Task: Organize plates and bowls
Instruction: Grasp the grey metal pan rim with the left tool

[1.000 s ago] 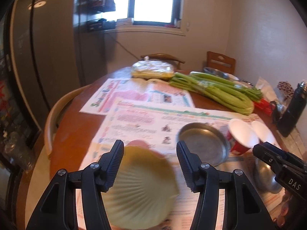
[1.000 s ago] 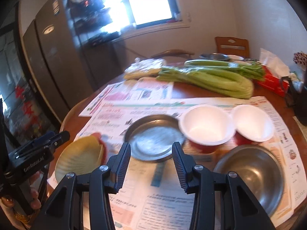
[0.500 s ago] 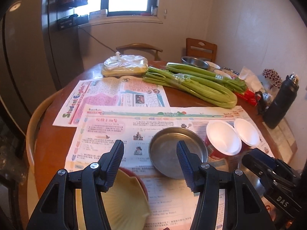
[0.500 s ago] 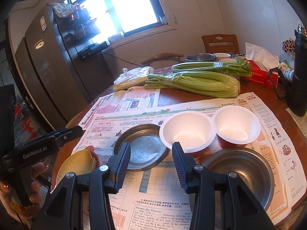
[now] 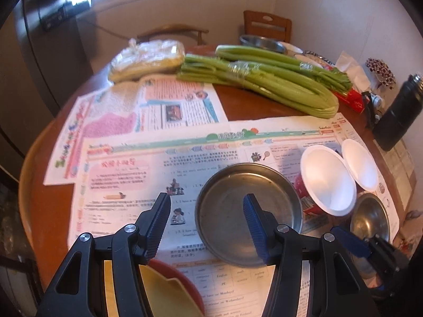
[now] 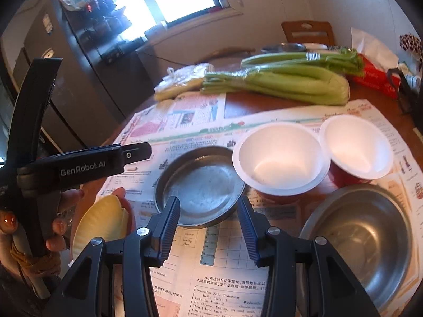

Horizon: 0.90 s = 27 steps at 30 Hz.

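Observation:
A shallow steel plate (image 5: 248, 211) (image 6: 201, 185) lies on newspaper mid-table. Two white-lined red bowls (image 5: 327, 179) (image 6: 280, 158) stand side by side to its right; the second (image 6: 355, 148) is farther right. A deep steel bowl (image 6: 362, 235) (image 5: 370, 219) sits at the front right. A yellow shell-shaped dish on a red plate (image 5: 169, 290) (image 6: 103, 222) lies at the front left. My left gripper (image 5: 206, 222) is open and empty above the table, just in front of the steel plate. My right gripper (image 6: 208, 224) is open and empty, near the steel plate's front rim.
Celery bunches (image 5: 264, 79) and a bagged food packet (image 5: 148, 58) lie at the table's far side. A black bottle (image 5: 399, 113) and a red tissue box (image 5: 354, 97) stand at the right. Wooden chairs (image 5: 267, 26) stand behind. A fridge (image 6: 66, 84) is at the left.
My left gripper has risen and swung right, from over the yellow dish to facing the steel plate. My right gripper has lifted and drawn back slightly. Both stay open.

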### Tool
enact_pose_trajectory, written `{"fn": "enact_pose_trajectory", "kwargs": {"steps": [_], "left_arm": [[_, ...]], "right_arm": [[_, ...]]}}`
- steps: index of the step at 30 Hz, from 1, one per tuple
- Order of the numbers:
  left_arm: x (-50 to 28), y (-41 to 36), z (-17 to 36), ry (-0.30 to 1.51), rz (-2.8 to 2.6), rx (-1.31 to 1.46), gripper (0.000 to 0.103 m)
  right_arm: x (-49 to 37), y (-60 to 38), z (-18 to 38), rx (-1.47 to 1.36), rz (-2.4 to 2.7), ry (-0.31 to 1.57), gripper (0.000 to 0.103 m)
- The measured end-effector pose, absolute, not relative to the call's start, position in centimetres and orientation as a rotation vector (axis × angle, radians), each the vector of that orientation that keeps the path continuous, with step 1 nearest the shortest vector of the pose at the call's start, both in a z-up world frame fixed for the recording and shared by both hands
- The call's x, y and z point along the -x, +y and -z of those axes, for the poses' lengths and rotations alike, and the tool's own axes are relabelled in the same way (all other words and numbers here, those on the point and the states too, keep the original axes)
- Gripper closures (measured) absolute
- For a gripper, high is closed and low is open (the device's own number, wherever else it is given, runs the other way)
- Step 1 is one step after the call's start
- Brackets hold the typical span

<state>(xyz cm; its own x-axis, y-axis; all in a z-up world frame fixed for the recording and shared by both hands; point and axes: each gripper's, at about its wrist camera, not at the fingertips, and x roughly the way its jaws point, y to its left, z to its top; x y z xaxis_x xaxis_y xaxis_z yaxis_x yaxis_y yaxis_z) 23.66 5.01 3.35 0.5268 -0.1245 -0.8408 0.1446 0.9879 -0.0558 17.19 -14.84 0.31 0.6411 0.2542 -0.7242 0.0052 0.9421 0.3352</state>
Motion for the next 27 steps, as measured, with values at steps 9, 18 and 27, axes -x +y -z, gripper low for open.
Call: {"fn": "enact_pose_trajectory", "kwargs": {"steps": [9, 18, 27], "left_arm": [[-25.3, 5.0, -0.4, 1.063, 0.170, 0.000, 0.044], [-26.2, 4.9, 1.3, 1.097, 0.179, -0.003, 0.044], [-26.6, 5.2, 2.3, 1.118, 0.178, 0.013, 0.044]], "right_arm": [[-19.0, -14.7, 1.7, -0.345, -0.142, 0.931, 0.058], [-20.2, -14.2, 2.9, -0.347, -0.140, 0.974, 0.058], [-20.3, -13.4, 2.8, -0.322, -0.125, 0.975, 0.058]]}}
